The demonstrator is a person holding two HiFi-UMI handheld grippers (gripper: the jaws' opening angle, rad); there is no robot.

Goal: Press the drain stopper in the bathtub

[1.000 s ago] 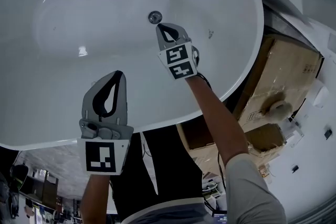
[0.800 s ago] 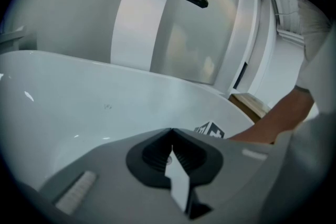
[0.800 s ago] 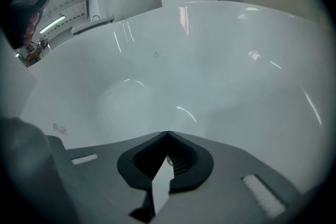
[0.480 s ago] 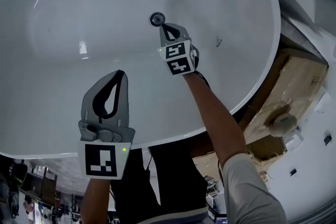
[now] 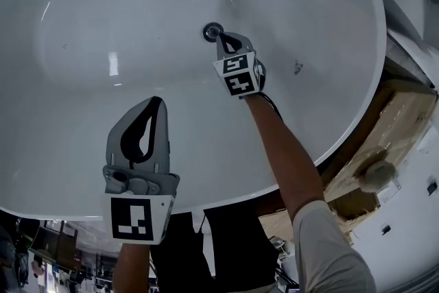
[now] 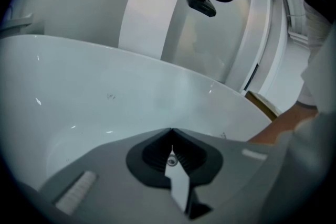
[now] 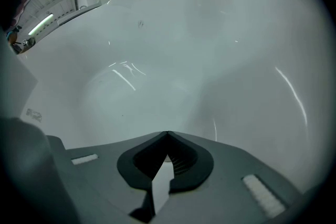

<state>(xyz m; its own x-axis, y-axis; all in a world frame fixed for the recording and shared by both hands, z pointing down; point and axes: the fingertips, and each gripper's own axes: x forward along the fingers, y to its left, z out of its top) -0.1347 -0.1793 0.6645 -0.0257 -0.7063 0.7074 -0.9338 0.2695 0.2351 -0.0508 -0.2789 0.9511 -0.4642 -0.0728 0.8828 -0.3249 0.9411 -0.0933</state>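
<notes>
Our right gripper (image 5: 221,37), closed and empty like the left gripper (image 5: 157,101), sits just beside the stopper (image 5: 212,31); we judge it unpressed.

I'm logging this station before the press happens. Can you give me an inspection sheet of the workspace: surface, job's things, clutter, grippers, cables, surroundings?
Surface: white bathtub, glossy, with a few small dark specks.
Job's things: drain stopper, round and metallic, set in the tub floor.
Clutter: nothing seen.
Grippers: right gripper has its fingers together and empty, with the tip right beside the stopper; whether it touches cannot be told. Left gripper has its fingers together and empty, over the tub's near side, well apart from the stopper.
Cables: one dark cable loops by the right wrist.
Surroundings: cardboard box outside the tub, on the right.
</notes>
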